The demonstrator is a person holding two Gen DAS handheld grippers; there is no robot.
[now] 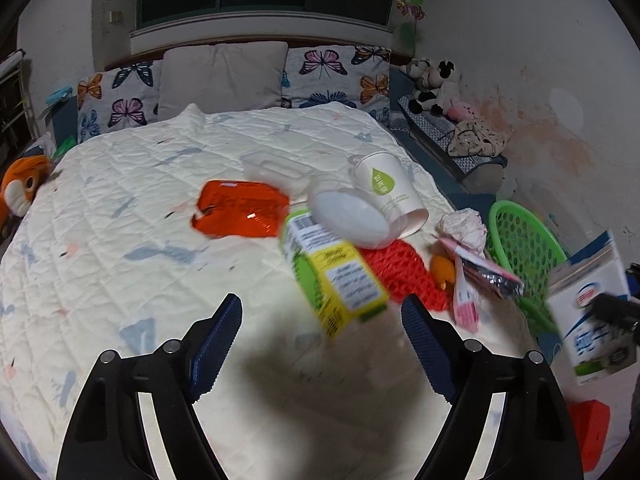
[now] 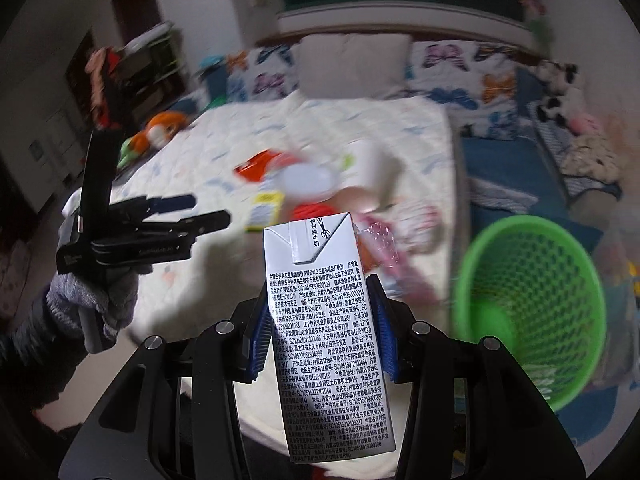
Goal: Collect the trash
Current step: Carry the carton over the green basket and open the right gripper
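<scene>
Trash lies on the white quilted bed [image 1: 120, 200]: a yellow-green carton [image 1: 332, 272], an orange wrapper [image 1: 240, 212], a paper cup [image 1: 390, 188], a clear lid [image 1: 348, 216], a red net [image 1: 400, 276], pink packets [image 1: 466, 304] and crumpled paper [image 1: 462, 226]. My left gripper [image 1: 320, 344] is open and empty just short of the yellow-green carton. My right gripper [image 2: 322, 336] is shut on a white milk carton [image 2: 320, 320], held above the bed's edge, left of the green basket [image 2: 532, 304]. The milk carton also shows at the right in the left wrist view [image 1: 588, 316].
Butterfly pillows [image 1: 336, 76] and a grey pillow [image 1: 220, 76] line the headboard. An orange plush toy [image 1: 20, 188] lies at the bed's left edge. Plush toys [image 1: 436, 84] sit on a bench at the right. A red object [image 1: 588, 428] lies on the floor.
</scene>
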